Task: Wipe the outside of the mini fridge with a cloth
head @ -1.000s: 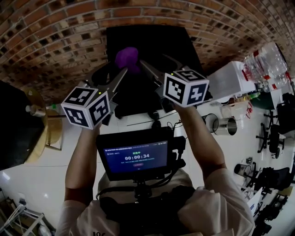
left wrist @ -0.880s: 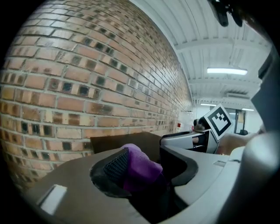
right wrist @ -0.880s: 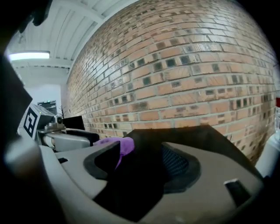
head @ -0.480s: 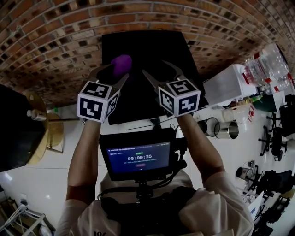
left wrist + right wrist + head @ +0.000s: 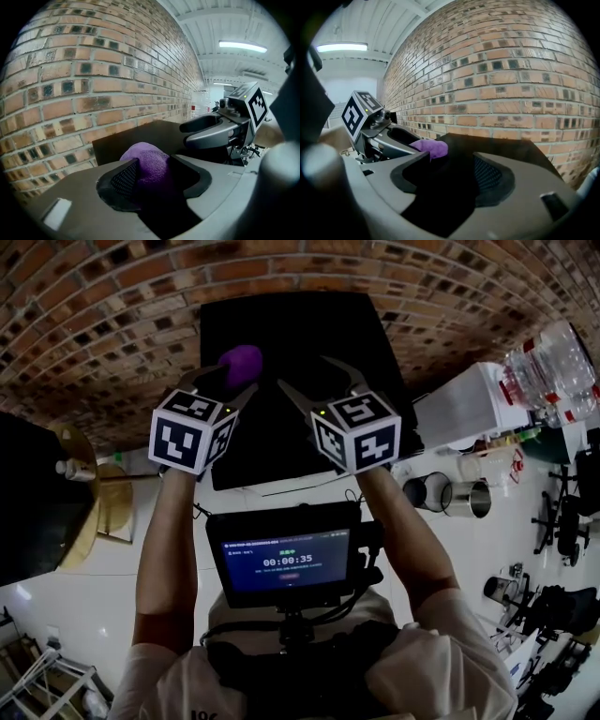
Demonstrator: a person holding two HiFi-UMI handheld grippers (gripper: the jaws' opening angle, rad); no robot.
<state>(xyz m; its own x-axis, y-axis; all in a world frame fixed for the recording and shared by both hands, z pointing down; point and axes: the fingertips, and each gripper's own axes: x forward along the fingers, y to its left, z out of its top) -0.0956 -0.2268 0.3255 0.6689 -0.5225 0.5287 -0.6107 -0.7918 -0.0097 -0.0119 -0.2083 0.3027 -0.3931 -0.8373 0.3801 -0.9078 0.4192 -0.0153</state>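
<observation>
The black mini fridge (image 5: 291,343) stands against the brick wall, and I look down on its top. My left gripper (image 5: 228,381) is shut on a bunched purple cloth (image 5: 240,362), which sits over the fridge top near its left side. In the left gripper view the cloth (image 5: 145,164) bulges out between the jaws of the left gripper (image 5: 150,176), above the dark fridge top (image 5: 154,133). My right gripper (image 5: 314,381) hovers beside it over the fridge, open. In the right gripper view nothing lies between the jaws of the right gripper (image 5: 450,173), and the cloth (image 5: 431,147) shows to the left.
The brick wall (image 5: 112,324) runs behind the fridge. To the right are a white box (image 5: 459,404), water bottles (image 5: 553,362) and metal cups (image 5: 455,495) on the white floor. A dark rounded object (image 5: 28,493) and a wooden disc (image 5: 94,512) lie at the left.
The left gripper carried the purple cloth a little left across the fridge top. The right gripper drew slightly left alongside it, still open.
</observation>
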